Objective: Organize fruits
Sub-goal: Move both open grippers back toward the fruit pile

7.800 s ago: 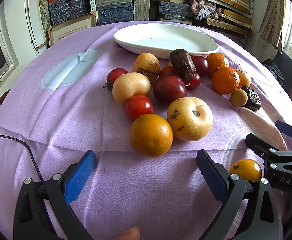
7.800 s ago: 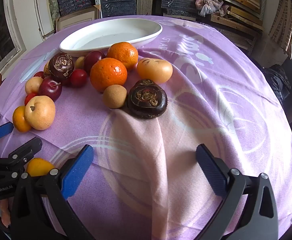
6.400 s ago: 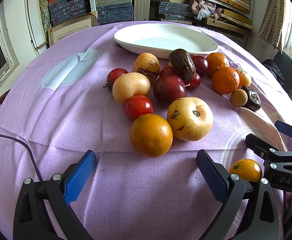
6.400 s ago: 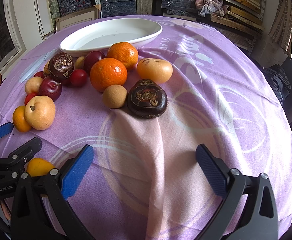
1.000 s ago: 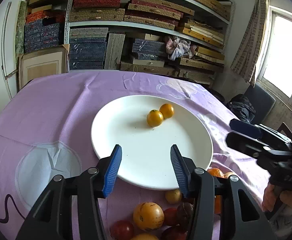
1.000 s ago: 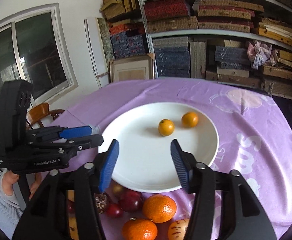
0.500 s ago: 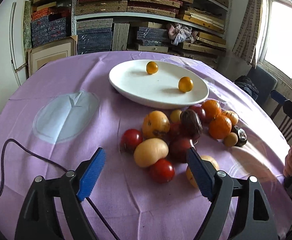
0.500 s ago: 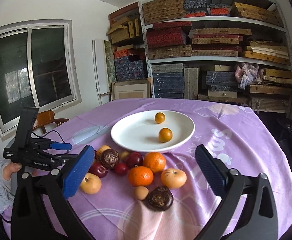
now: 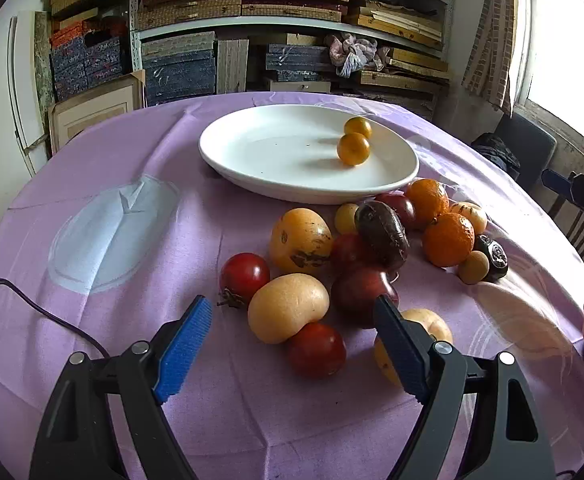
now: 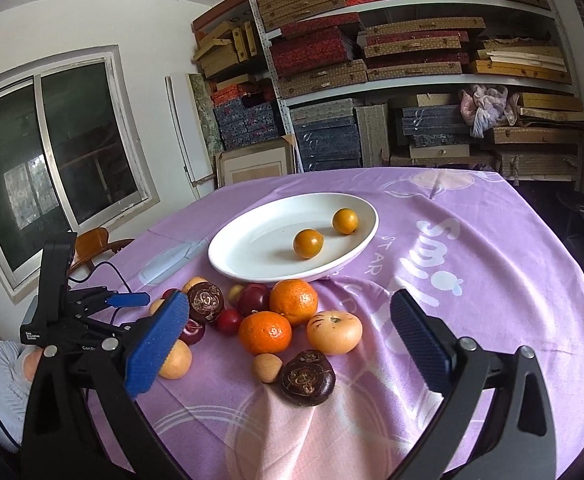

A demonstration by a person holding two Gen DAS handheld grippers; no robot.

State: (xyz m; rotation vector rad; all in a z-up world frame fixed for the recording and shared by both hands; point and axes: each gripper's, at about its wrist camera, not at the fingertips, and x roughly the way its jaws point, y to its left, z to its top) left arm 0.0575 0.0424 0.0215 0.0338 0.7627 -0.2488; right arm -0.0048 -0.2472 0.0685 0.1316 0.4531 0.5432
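The tablecloth [image 10: 472, 280] is lilac with white lettering and pale circular motifs. The plate [image 9: 267, 160] is plain white and carries two small yellow-orange fruits [image 9: 353, 149]. Below its rim, the two oranges [image 10: 265, 332] are bright orange, the tomatoes [image 9: 244, 276] deep red, and the pale fruit [image 9: 287, 307] tan-yellow. The round dark fruit [image 10: 307, 378] is brown-black with a lighter scrolled marking on top. The left gripper [image 9: 292, 350] and right gripper [image 10: 292, 344] are black with ribbed blue pads [image 10: 157, 342] (same blue on both). Shelved boxes [image 10: 324, 136] are navy, red and straw-coloured, patterned.
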